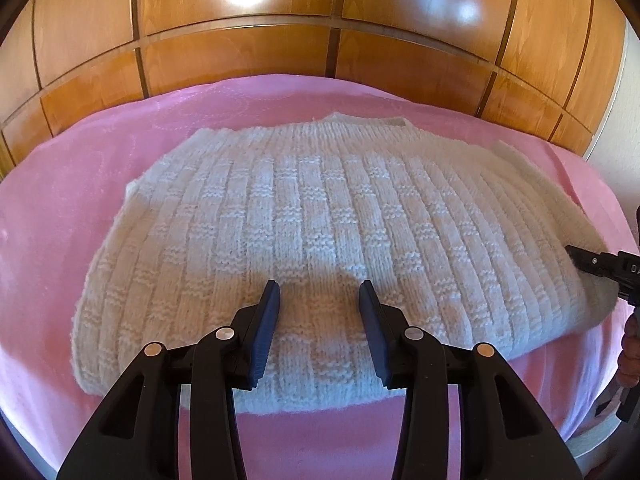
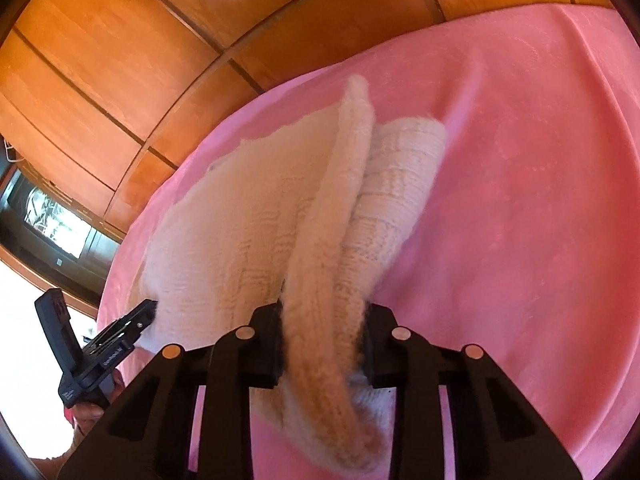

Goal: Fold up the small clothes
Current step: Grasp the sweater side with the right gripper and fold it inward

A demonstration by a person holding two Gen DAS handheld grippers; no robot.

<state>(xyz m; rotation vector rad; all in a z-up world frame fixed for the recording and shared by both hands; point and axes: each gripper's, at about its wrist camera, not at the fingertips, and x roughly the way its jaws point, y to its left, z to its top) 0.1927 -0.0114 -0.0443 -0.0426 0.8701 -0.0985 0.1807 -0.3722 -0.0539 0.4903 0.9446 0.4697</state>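
1. A white knitted sweater [image 1: 320, 216] lies flat on a pink blanket [image 1: 60, 208], with a wooden wardrobe [image 1: 240, 56] behind.
2. The left gripper [image 1: 319, 294] hangs over the sweater's near edge, its tongs spread apart, pinching nothing.
3. At the sweater's right side, the right gripper [image 2: 322, 320] pinches a lifted fold of the sweater between its tongs.

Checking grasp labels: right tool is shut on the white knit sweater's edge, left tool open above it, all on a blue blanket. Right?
One error: the blanket is pink, not blue, as both wrist views show. The rest holds: the right tool is shut on the white knit sweater edge, and the left tool is open above it.
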